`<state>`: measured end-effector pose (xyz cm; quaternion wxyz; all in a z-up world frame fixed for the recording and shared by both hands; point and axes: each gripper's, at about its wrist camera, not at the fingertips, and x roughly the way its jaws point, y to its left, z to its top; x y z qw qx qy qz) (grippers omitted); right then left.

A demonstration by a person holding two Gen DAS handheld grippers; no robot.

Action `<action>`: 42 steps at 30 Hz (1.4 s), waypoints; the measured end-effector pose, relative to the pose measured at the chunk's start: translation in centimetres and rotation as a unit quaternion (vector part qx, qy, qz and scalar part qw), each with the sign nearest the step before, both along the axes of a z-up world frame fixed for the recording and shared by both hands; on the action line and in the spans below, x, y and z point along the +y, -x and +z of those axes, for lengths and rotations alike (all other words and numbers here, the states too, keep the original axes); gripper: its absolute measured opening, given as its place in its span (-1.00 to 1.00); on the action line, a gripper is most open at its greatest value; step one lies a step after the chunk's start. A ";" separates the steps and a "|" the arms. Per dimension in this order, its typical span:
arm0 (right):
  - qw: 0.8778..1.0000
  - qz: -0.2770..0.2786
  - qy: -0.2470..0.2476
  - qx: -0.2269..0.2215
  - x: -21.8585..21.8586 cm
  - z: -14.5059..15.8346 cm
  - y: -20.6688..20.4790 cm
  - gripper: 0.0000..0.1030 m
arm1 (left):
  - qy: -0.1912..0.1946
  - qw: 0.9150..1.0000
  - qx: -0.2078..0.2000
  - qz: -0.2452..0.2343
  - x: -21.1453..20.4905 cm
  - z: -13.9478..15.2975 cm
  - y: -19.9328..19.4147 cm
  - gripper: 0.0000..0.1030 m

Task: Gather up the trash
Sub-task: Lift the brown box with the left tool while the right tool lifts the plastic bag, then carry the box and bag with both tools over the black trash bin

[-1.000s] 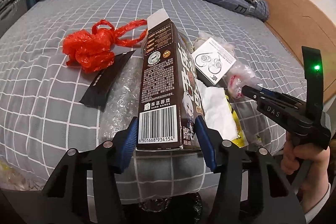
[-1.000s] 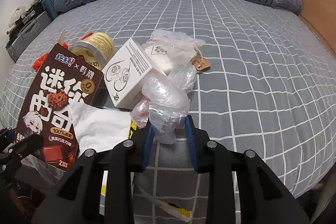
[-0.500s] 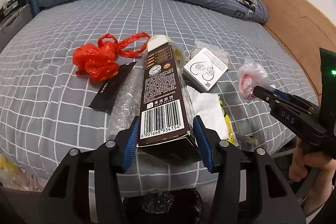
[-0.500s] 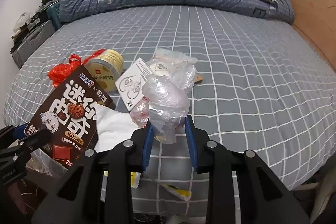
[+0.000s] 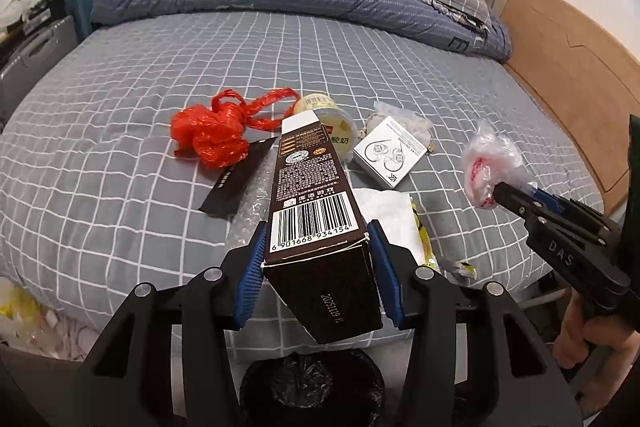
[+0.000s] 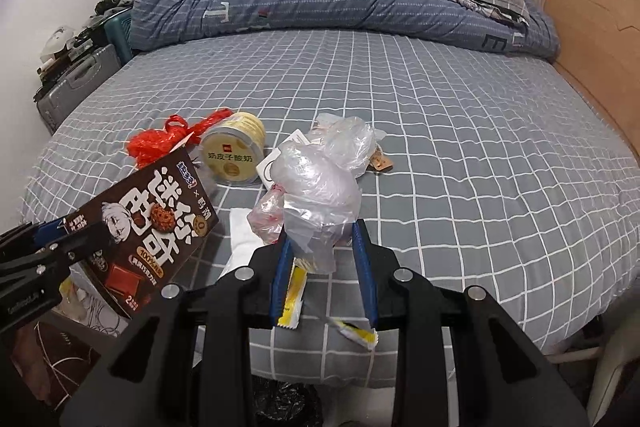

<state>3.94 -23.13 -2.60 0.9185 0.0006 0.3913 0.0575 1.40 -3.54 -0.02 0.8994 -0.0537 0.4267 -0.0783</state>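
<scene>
My left gripper (image 5: 317, 243) is shut on the near end of a tall brown chocolate box (image 5: 308, 187), its blue pads pressing both narrow sides. The box is tilted up off the grey checked bed (image 5: 120, 99). From the right wrist view the box's front (image 6: 152, 227) shows at the left, with the left gripper (image 6: 52, 239) on it. My right gripper (image 6: 322, 239) is shut on a crumpled clear plastic bag (image 6: 316, 187) held above the bed's near edge. The left wrist view shows that bag (image 5: 488, 163) at the right gripper's tip (image 5: 504, 193).
On the bed lie a red plastic bag (image 5: 208, 135), a yellow yoghurt tub (image 5: 332, 115), a small white box (image 5: 390, 155), a black sleeve (image 5: 236, 183), bubble wrap (image 5: 248, 223), a white tissue (image 5: 384, 215) and yellow wrappers (image 6: 294, 299). A black-lined bin (image 5: 312, 391) stands below the bed's edge.
Both grippers have risen and drawn back from the bed. The box has come up off the sheet, the bag has lifted clear of the pile, and the bin has come into view.
</scene>
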 end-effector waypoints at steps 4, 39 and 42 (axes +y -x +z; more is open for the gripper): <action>1.000 0.001 -0.002 -0.003 0.3 0.5 0.9 -0.45 | -0.002 1.000 -0.009 0.003 0.3 1.0 1.0 -0.07; 1.000 0.021 -0.014 -0.018 1.6 3.3 8.2 -0.45 | 0.007 0.999 -0.043 0.020 2.7 5.3 8.3 -0.11; 0.999 0.026 -0.014 -0.018 1.8 3.7 8.7 -0.45 | 0.003 0.999 -0.043 0.019 2.6 5.9 9.0 -0.11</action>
